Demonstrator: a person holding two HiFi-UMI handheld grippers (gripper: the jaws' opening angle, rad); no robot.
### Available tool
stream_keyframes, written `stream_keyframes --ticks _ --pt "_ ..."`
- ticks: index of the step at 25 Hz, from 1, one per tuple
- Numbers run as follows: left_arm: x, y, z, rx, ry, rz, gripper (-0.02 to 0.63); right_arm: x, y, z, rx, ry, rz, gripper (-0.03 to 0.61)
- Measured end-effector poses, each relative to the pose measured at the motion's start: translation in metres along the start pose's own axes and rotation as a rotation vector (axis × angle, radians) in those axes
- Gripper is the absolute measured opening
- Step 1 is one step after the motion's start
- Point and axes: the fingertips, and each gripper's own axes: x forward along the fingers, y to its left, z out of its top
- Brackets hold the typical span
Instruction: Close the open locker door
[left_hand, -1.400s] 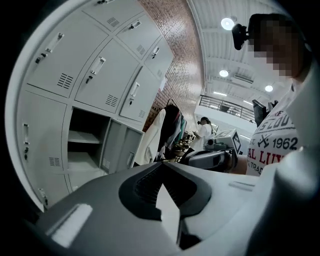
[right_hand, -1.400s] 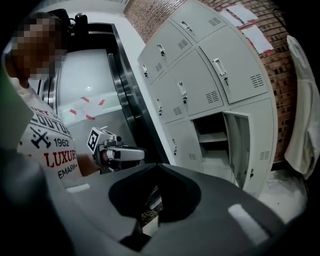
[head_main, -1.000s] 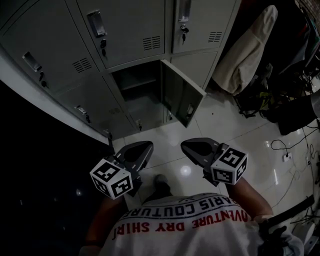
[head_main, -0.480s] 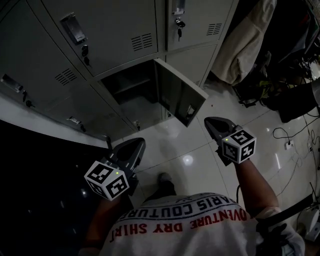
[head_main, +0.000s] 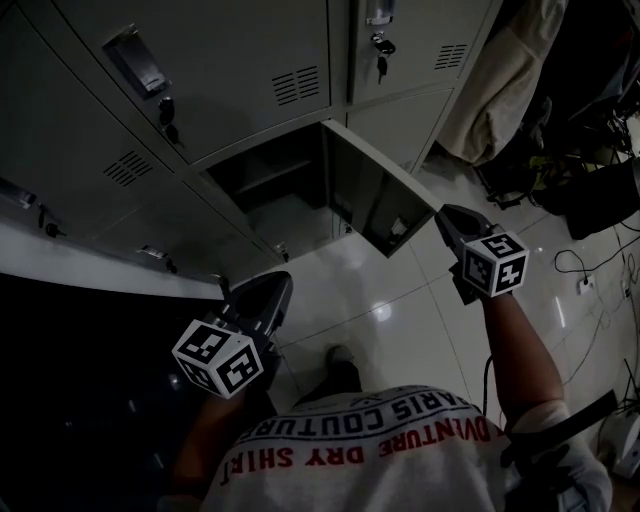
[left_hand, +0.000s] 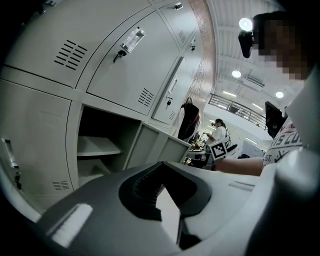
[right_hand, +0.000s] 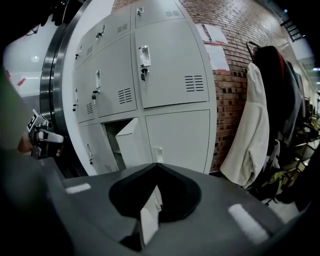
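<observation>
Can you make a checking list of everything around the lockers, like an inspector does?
Surface: shiny tiled floor, reflecting a light.
Job's things: locker door swung open; compartment behind it shows a shelf.
Clutter: dark pile of things at the right.
Grippers: left gripper jaws together, empty, held low; right gripper jaws together, empty, close beside the door's free edge, touching unclear.
Cables: cables loose on the floor, right side.
Surroundings: shut lockers, pale coat hanging, brick wall.
</observation>
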Motion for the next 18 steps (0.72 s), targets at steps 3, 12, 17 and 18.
stream_keyframes --ticks 3,12,17,18 --pt "0.001 0.006 -0.002 -0.002 0.008 -0.007 0.005 0.004 0.005 0.001 0.001 -0.003 0.006 -0.006" --pt "0.003 0.014 -0.009 -0.014 0.01 -0.008 0.005 0.008 0.08 -0.004 -0.086 0.026 0.172 -0.006" --pt "-0.003 0.015 -0.025 -0.039 0.019 -0.006 0.005 0.026 0.146 -0.008 -0.118 0.05 0.322 -0.006" --pt "-0.007 0.017 -0.027 -0.041 0.019 0.004 0.005 0.031 0.157 -0.009 -0.12 0.057 0.349 -0.006"
